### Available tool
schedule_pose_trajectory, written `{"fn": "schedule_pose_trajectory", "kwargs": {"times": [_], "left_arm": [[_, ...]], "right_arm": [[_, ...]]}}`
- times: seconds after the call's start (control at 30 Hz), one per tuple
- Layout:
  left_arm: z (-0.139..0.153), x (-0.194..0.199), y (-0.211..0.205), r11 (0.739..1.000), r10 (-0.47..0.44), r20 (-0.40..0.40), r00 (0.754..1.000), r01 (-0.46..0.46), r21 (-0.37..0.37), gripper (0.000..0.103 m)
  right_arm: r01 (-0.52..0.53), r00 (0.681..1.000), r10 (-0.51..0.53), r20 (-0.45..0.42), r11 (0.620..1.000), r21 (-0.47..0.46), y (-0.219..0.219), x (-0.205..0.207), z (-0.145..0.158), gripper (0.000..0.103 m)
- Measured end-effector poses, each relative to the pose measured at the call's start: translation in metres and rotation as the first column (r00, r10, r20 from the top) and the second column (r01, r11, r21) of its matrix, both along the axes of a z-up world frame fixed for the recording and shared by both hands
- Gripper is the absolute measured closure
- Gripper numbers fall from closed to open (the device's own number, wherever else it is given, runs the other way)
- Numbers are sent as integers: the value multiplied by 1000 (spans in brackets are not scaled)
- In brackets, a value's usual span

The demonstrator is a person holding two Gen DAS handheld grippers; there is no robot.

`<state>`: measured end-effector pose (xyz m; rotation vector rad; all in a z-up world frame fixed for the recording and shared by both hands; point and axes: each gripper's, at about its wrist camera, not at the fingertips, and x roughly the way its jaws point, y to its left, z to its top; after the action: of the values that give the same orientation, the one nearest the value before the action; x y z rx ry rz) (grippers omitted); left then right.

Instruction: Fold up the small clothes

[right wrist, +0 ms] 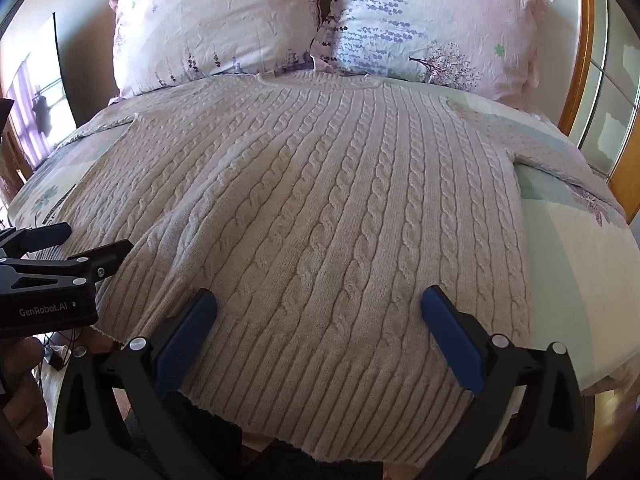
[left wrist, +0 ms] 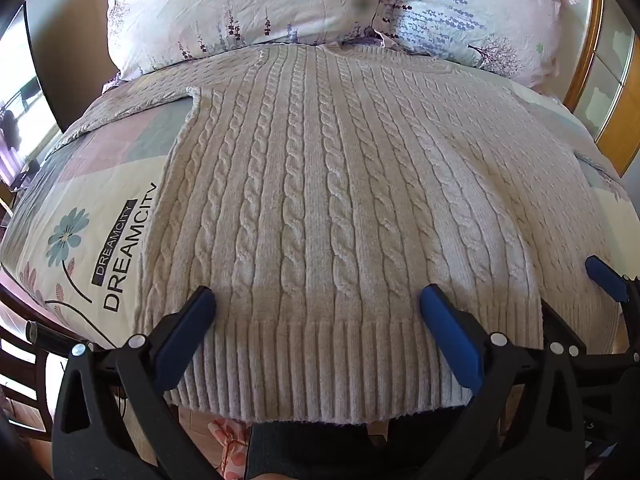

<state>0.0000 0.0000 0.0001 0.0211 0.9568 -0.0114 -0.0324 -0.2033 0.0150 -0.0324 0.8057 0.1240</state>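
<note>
A cream cable-knit sweater (left wrist: 320, 184) lies spread flat on the bed, ribbed hem toward me, neck toward the pillows; it also shows in the right wrist view (right wrist: 304, 200). Its sleeves stretch out to both sides. My left gripper (left wrist: 318, 300) is open, its blue pads over the hem's left half, holding nothing. My right gripper (right wrist: 320, 300) is open over the hem's right half, holding nothing. The right gripper's fingertips (left wrist: 604, 276) show at the right edge of the left wrist view. The left gripper's fingers (right wrist: 100, 256) show at the left edge of the right wrist view.
Two floral pillows (left wrist: 240, 8) (right wrist: 424, 20) lean at the head of the bed. A quilt printed DREAMCITY (left wrist: 120, 248) covers the bed. A wooden-framed wardrobe (right wrist: 600, 92) stands to the right. The bed's near edge drops off just below the hem.
</note>
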Motion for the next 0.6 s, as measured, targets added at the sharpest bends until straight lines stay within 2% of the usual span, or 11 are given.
{"fn": "schedule_pose_trajectory", "kwargs": {"times": [0.6], "left_arm": [[0,0,0,1000,0,6,1000,0,0,2]], "right_arm": [[0,1000,0,1,1000,1,0,0,0,1]]}}
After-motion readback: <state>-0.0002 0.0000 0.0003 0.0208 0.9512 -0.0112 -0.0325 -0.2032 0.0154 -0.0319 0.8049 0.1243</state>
